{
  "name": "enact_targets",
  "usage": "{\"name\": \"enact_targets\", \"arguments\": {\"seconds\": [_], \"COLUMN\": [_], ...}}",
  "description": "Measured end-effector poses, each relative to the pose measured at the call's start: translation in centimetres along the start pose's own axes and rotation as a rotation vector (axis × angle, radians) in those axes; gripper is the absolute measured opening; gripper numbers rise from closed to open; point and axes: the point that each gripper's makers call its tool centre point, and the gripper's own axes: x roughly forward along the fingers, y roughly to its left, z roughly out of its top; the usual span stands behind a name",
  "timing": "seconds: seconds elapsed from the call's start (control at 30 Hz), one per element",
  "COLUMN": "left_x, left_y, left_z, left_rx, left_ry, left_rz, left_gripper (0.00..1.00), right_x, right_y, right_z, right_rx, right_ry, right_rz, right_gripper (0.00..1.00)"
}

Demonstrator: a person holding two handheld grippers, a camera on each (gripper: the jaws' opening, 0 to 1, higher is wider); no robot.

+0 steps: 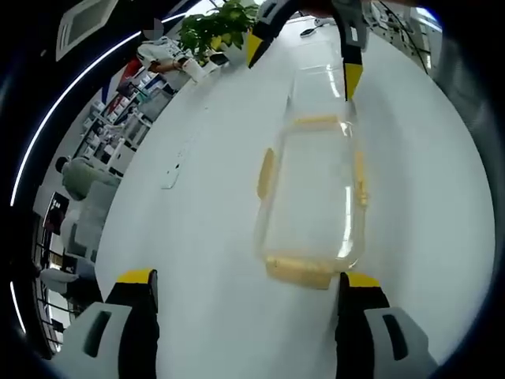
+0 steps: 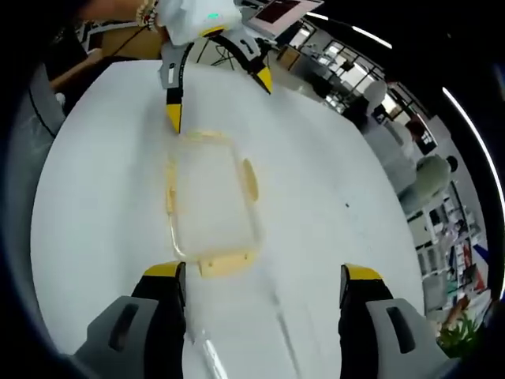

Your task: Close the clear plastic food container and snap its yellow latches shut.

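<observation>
Right, down low in the left gripper view the left hand-held gripper (image 1: 245, 288) stands with its yellow-tipped jaws spread wide and nothing between them, hovering over the white surface (image 1: 197, 237). Just ahead, close to its right jaw, lies the clear plastic food container (image 1: 316, 197), a yellow latch (image 1: 298, 271) at the near end, another latch (image 1: 266, 172) sticking out on its left side. Beyond it the clear lid (image 1: 319, 83) lies flat on the surface, hinged off the far end, so the box is open. Past that, the right hand-held gripper (image 1: 304, 63) comes in from the top, jaws parted, empty. Further back a leafy plant (image 1: 213, 28) sits at the surface's edge. Switching to the right gripper view: the right hand-held gripper (image 2: 264, 284) is spread wide over the lid (image 2: 237, 332), container (image 2: 209, 205) just ahead, and the left one (image 2: 217, 99) faces it from the far end.
</observation>
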Motion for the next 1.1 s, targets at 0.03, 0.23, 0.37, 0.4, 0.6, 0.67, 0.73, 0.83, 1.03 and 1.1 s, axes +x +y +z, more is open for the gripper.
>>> {"name": "enact_targets", "arguments": {"seconds": [0.03, 0.23, 0.37, 0.4, 0.6, 0.67, 0.73, 0.83, 1.03, 1.1], "left_x": [0.2, 0.7, 1.1, 1.2, 1.6, 1.7, 1.9, 2.2, 2.6, 2.7], "left_y": [0.0, -0.3, -0.4, -0.5, -0.8, -1.1, -1.2, -1.5, -1.9, -2.5], "left_z": [0.0, -0.2, -0.2, -0.2, -0.3, -0.4, -0.5, -0.6, -0.4, -0.5], "left_rx": [0.005, 0.028, 0.043, 0.045, 0.043, 0.028, 0.013, 0.016, 0.025, 0.018], "left_ry": [0.006, 0.019, 0.025, 0.024, 0.029, 0.028, 0.029, 0.035, 0.036, 0.044], "left_rz": [-0.007, -0.049, -0.061, -0.071, -0.123, -0.151, -0.185, -0.232, -0.289, -0.340], "left_gripper": [0.91, 0.90, 0.89, 0.89, 0.87, 0.86, 0.86, 0.86, 0.84, 0.78], "right_x": [0.4, 1.5, 2.3, 2.5, 3.3, 3.5, 3.7, 3.9, 4.2, 4.2], "right_y": [-0.2, 0.6, 1.5, 1.7, 2.0, 2.1, 2.5, 2.7, 3.3, 3.8], "right_z": [0.0, -0.3, -0.9, -1.1, -1.2, -1.3, -1.5, -1.3, -1.4, -1.4], "right_rx": [-0.008, -0.040, -0.087, -0.099, -0.124, -0.127, -0.123, -0.110, -0.119, -0.123], "right_ry": [0.002, 0.035, 0.074, 0.083, 0.098, 0.105, 0.108, 0.094, 0.098, 0.092], "right_rz": [0.002, 0.081, 0.122, 0.131, 0.174, 0.188, 0.225, 0.264, 0.360, 0.408], "right_gripper": [0.78, 0.76, 0.75, 0.75, 0.73, 0.73, 0.73, 0.70, 0.66, 0.62]}}
